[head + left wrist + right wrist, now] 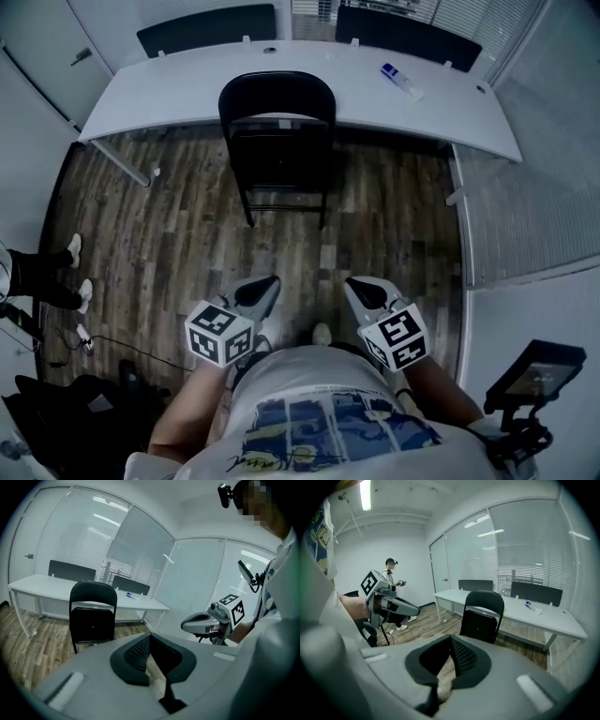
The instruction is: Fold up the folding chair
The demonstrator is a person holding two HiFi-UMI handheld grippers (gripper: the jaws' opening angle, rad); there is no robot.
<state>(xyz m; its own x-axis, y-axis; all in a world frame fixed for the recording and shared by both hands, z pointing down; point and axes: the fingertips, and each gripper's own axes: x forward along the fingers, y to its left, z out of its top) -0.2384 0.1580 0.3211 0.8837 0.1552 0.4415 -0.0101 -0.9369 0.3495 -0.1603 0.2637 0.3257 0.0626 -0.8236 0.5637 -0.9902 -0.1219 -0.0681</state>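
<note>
A black folding chair stands unfolded on the wood floor, its back against the white desk. It also shows in the left gripper view and in the right gripper view. My left gripper and right gripper are held side by side close to my body, well short of the chair and pointing at it. Both are shut with nothing in them. The left gripper's own jaws meet at the tips, and so do the right gripper's.
A small white and blue tube lies on the desk. Two dark panels stand behind it. Another person stands at the left beside bags and a floor cable. A screen on a mount is at my right.
</note>
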